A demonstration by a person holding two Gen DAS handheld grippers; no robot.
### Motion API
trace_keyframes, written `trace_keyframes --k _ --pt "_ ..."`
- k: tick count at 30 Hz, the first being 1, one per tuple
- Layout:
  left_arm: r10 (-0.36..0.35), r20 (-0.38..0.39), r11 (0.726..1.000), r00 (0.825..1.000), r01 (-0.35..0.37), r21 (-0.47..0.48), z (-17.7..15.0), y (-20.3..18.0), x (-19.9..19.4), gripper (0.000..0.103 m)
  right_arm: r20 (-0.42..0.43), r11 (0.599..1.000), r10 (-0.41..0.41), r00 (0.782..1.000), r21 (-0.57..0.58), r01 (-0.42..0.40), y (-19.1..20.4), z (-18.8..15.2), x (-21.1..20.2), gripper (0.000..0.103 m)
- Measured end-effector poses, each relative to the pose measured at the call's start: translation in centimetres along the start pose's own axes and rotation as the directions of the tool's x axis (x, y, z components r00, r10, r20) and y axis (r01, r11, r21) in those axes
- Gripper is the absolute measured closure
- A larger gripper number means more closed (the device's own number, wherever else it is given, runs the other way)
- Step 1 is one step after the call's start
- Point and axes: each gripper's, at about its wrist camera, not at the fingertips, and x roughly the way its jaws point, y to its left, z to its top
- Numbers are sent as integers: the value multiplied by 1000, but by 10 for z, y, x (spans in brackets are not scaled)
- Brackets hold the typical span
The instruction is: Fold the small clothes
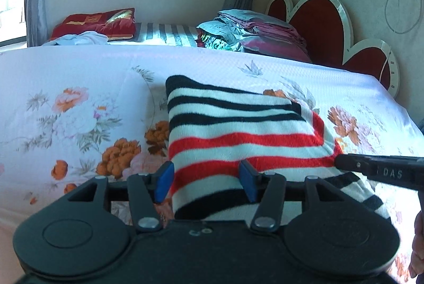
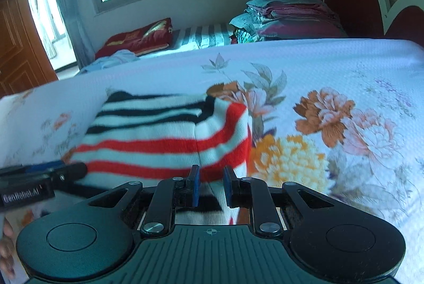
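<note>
the striped knit garment (image 1: 238,130), banded in black, white and red, lies partly folded on the floral bedspread (image 1: 79,103) of the bed, its near hem toward us. our left tongs (image 1: 206,182) stand spread, the blue pads (image 1: 164,182) on either side of the near hem; the cloth passes between them but we see no pinch. our right tongs (image 2: 210,186) are narrower set, with a fold of the hem lying between their pads (image 2: 195,186); the gap looks too wide for a firm grip, though we cannot tell for certain. in the left wrist view the right tongs enter from the side, tip at the garment's red-striped corner (image 1: 332,151); in the right wrist view the left tongs (image 2: 71,170) reach the opposite edge. we judge that the two tools sit at the two near corners so that the hem may be gripped evenly and carried over toward the far edge, keeping the fold square. beyond the bed lie a red cushion (image 1: 100,24), a stack of folded bedding (image 1: 254,32) and the red scalloped headboard (image 1: 318,24).
</note>
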Motion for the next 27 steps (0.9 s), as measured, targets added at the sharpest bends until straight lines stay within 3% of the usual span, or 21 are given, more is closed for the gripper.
trace_keyframes --k 7,14,22,27 --pt "-2 -17 1000 1000 2 -5 0 4 4 45 -23 999 -32 999 -12 31 -4 -6 6 84" --pt "-29 -4 999 1000 28 -30 -6 6 -24 47 20 998 12 1000 54 -13 -11 -12 -35 84" --pt "-71 -18 997 997 71 -30 -26 8 -47 45 4 998 2 1000 57 -2 -6 -42 -62 84" --pt "-96 -55 995 994 95 -14 -38 11 -44 43 -45 991 30 999 132 -23 -8 -62 -63 85"
